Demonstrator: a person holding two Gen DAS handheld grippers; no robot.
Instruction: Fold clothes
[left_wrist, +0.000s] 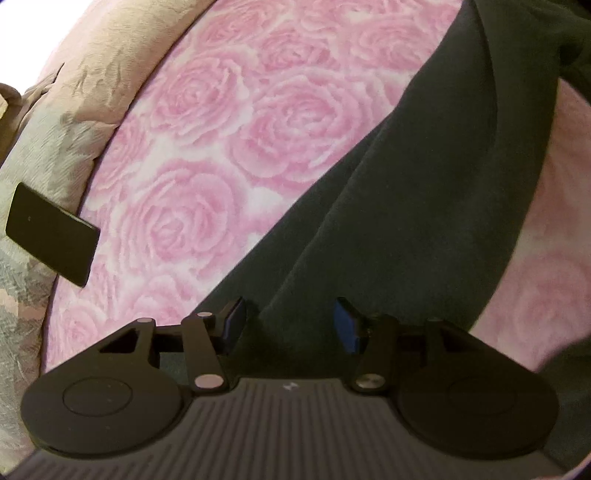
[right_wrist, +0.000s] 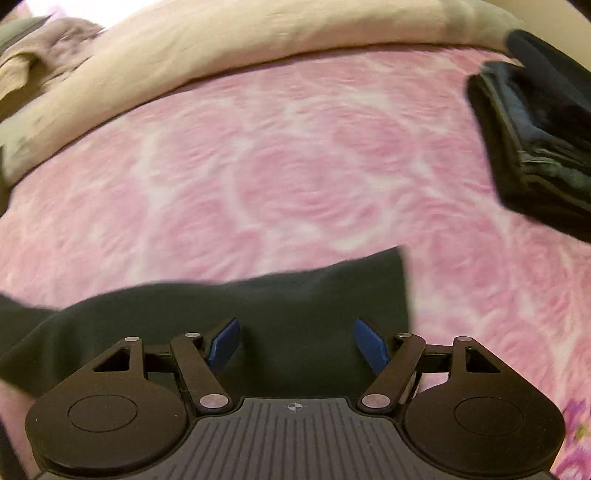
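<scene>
Left wrist view: one dark green garment drapes over a rose-patterned fleece blanket, one flat black rectangle nearby; both the left gripper and the right gripper gape, gripping nothing.

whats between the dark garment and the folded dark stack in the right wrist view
Only bare rose-print blanket separates the dark garment from the folded dark stack, as the right wrist view shows.

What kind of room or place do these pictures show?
Most likely a bedroom, on a bed. A pink rose-print blanket covers the soft surface, a beige quilt lies along its far edge, and a stack of folded dark clothes sits at one side.
</scene>
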